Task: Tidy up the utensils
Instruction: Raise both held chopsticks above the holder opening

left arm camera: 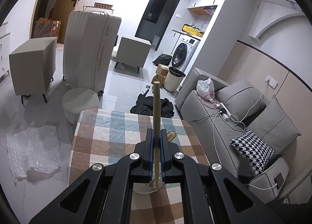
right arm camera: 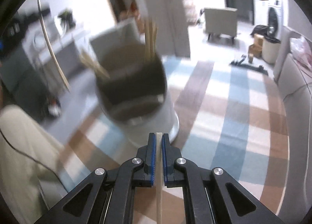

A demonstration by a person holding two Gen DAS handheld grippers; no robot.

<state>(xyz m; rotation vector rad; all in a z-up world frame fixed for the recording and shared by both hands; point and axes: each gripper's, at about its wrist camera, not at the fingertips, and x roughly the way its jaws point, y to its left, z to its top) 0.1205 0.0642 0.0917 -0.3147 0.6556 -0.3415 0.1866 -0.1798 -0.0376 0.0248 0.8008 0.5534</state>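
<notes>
Left tool [left arm camera: 156, 138] clamped tight on a pale wooden stick, a chopstick [left arm camera: 156, 107] by the look of it, its shaft running straight up between the blue pads [left arm camera: 151, 146] and its blunt tip poking out far ahead, over the edge of the checked surface [left arm camera: 109, 130]; just past the right-hand pad a few more stick ends [left arm camera: 172, 135] peek up, and the rim of a pale container [left arm camera: 142, 188] shows under the jaws. Over to the right tool [right arm camera: 158, 140], also pinched shut, on a flat whitish utensil handle [right arm camera: 159, 188] that runs down between the pads and out the bottom of the view, its squared end just clearing the tips. Right ahead of it, very close, stands the white utensil holder [right arm camera: 152, 114] with its dark inside, on the same checked cloth; several chopsticks [right arm camera: 150, 42] stand upright at the back of it, another bundle [right arm camera: 95, 68] leans out to the left, and a long curved wooden piece [right arm camera: 52, 52] hangs off in the air at far left, blurred, too smeared to name. So my read: the job is well under way, some sticks are already in the holder, and each tool carries one more piece not yet dropped in; whether anything more lies loose on the cloth I cannot tell. Writing? A yellow box [left arm camera: 192, 29] above the washing machine [left arm camera: 184, 54] carries marks too small to read, nothing else legible
</notes>
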